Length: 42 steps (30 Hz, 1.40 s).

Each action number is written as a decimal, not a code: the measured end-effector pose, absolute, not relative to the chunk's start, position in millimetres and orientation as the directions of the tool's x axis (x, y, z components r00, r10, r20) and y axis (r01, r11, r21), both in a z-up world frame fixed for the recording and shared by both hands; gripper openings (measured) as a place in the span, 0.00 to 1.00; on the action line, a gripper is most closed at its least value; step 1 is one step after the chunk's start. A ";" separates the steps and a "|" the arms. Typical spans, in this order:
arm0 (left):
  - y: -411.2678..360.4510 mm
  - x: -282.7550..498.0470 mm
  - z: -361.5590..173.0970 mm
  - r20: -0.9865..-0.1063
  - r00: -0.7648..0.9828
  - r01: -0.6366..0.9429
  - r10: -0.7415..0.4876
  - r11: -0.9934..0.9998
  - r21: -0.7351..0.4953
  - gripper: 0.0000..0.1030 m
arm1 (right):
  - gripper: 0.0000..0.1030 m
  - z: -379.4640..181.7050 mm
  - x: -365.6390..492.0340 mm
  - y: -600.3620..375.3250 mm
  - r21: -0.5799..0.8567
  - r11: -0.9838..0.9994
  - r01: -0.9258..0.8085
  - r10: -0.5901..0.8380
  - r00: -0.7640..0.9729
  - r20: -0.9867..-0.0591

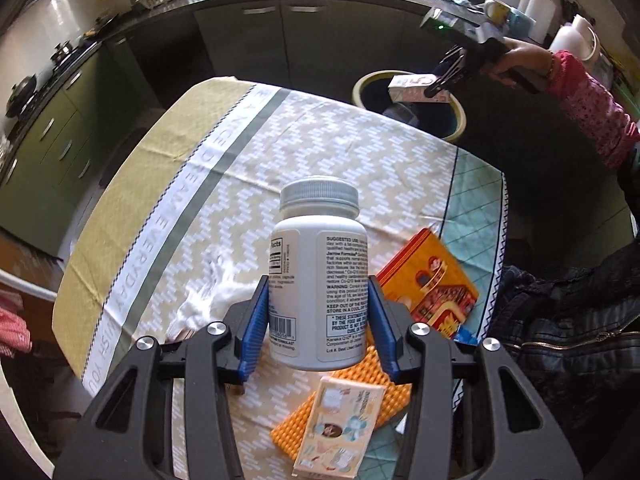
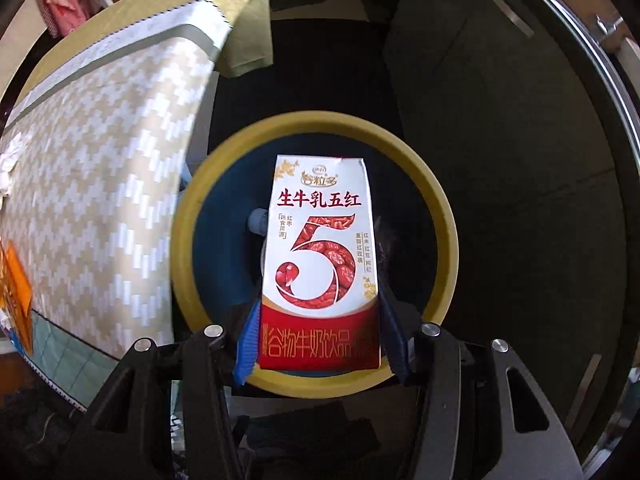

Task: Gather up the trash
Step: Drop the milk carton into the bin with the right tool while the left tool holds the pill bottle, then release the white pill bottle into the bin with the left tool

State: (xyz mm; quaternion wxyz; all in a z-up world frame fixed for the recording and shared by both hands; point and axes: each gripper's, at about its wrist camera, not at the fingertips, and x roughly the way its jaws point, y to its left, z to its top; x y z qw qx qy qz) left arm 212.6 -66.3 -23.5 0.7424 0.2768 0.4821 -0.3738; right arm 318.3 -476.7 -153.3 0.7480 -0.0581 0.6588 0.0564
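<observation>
My left gripper [image 1: 318, 284] is shut on a white pill bottle [image 1: 320, 240] with a ribbed cap, and holds it above the table. Its blue pads [image 1: 256, 320] press on the bottle's lower sides. In the right wrist view my right gripper [image 2: 319, 304] points down and is shut on a white and red milk drink carton [image 2: 320, 240], gripped at its red lower band. The carton hangs over the mouth of a round bin [image 2: 320, 124] with a yellow rim and a dark liner. The left wrist view shows that gripper [image 1: 440, 84], the carton [image 1: 412, 90] and the bin [image 1: 456, 120] beyond the table's far corner.
The table has a beige zigzag cloth [image 1: 320, 140]. On it lie a crumpled white tissue [image 1: 216, 292], an orange box [image 1: 432, 280], an orange bumpy mat [image 1: 384, 392] and a small pale carton [image 1: 340, 420]. A black jacket [image 1: 568, 320] hangs at the right. A pink sleeve [image 1: 588, 104] reaches over the bin.
</observation>
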 end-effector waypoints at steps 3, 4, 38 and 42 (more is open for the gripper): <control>-107.1 217.4 -20.1 -0.927 0.220 0.858 -0.304 0.513 0.036 0.43 | 0.57 -168.7 319.0 -488.1 0.006 0.991 -0.130 0.022 0.125 -0.992; -119.9 218.5 -19.1 -0.927 0.210 0.868 -0.309 0.495 0.032 0.43 | 0.57 -166.9 317.4 -492.1 0.031 0.992 -0.123 0.048 0.136 -0.989; -323.2 278.8 -38.6 -0.946 0.236 0.877 -0.222 0.469 0.109 0.65 | 0.62 -61.2 137.6 -545.6 0.147 0.982 -0.122 0.183 0.385 -0.904; -224.2 259.6 -0.6 -0.929 0.312 0.799 -0.198 0.583 0.144 0.75 | 0.63 -51.2 166.9 -474.2 0.121 0.947 -0.296 0.229 0.363 -0.903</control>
